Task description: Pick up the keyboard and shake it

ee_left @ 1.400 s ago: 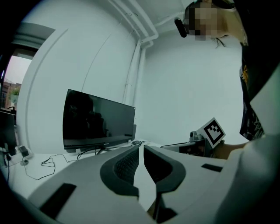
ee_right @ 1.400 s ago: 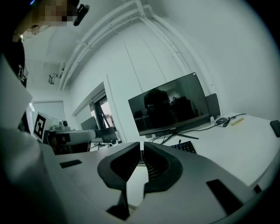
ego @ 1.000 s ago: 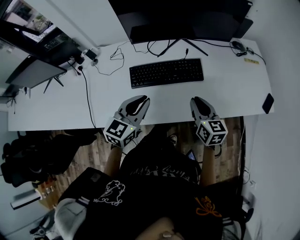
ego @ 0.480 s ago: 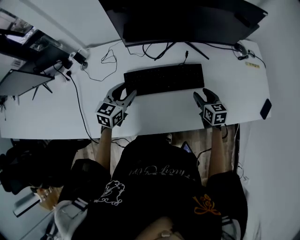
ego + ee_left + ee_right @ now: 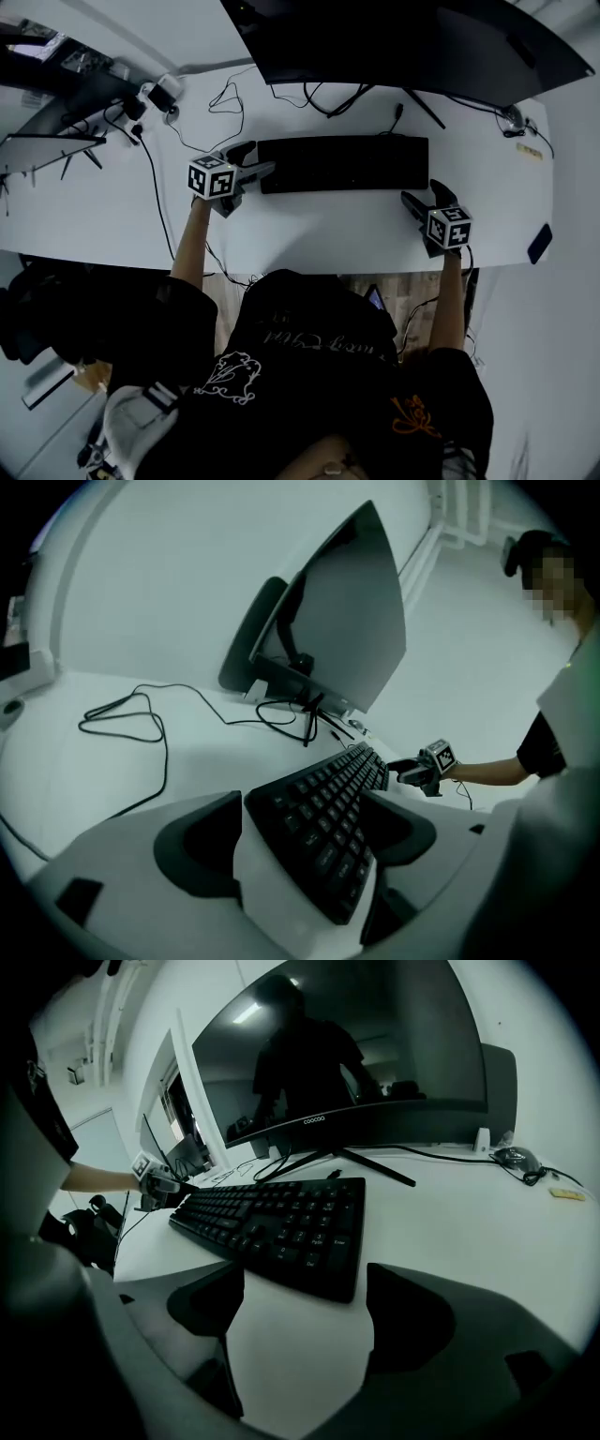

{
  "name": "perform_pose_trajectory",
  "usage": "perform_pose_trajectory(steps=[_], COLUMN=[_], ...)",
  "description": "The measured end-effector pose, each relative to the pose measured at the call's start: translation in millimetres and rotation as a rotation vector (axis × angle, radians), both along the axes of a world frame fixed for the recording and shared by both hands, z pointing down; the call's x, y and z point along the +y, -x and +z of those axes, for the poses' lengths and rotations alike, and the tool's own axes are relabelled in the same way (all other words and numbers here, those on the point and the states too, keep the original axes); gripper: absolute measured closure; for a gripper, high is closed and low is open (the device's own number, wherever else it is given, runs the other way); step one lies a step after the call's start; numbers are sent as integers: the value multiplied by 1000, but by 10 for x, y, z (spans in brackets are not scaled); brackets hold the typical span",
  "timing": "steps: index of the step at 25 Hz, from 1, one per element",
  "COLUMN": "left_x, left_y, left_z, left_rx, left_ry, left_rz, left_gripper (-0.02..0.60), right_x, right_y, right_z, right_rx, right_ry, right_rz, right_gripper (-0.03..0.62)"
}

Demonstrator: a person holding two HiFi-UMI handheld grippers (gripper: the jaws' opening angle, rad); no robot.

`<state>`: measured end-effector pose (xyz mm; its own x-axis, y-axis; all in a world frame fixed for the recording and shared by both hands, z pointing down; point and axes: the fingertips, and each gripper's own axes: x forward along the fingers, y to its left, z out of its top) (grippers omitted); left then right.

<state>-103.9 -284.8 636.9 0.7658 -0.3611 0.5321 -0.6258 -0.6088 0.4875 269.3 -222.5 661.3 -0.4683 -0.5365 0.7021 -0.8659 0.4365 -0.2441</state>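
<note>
Keyboard (image 5: 342, 164) is lying flat on the white desk (image 5: 328, 230), right in front of the monitor (image 5: 394, 47). Left gripper (image 5: 254, 159) is at its left end, jaws opening wide with that end between them, not squeezed. Right gripper (image 5: 424, 195) is by the right end, jaws opening too, the keyboard's corner right at their mouth, nothing gripped.

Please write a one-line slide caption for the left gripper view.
Left gripper, jaws opening, straddles one end of the flat black keyboard on the white desk.
</note>
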Motion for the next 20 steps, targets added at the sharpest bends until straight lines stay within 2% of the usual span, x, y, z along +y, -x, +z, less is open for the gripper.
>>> perform_pose_trajectory(steps=[3,8,13,16,20], left_x=[-56,-100,-124,-157,-178], left_y=[6,-145,-173,-187,-197], left_z=[166,214,258,257,173], left_rx=[-24,-48,-83,-45,51], left_ry=[45,49,60,106,150], left_rz=[15,90,85,22,-60], left_gripper=[195,192,192,192,193], right_x=[-71,-131,-117,-108,-133], right_y=[29,40,67,57,39], right_z=[22,103,103,127,133], right_rx=[-6,4,-12,30,26], right_ry=[9,19,-5,-15,-20], right_rz=[-27,-49,-50,-62,0], right_gripper=[191,191,187,187,187])
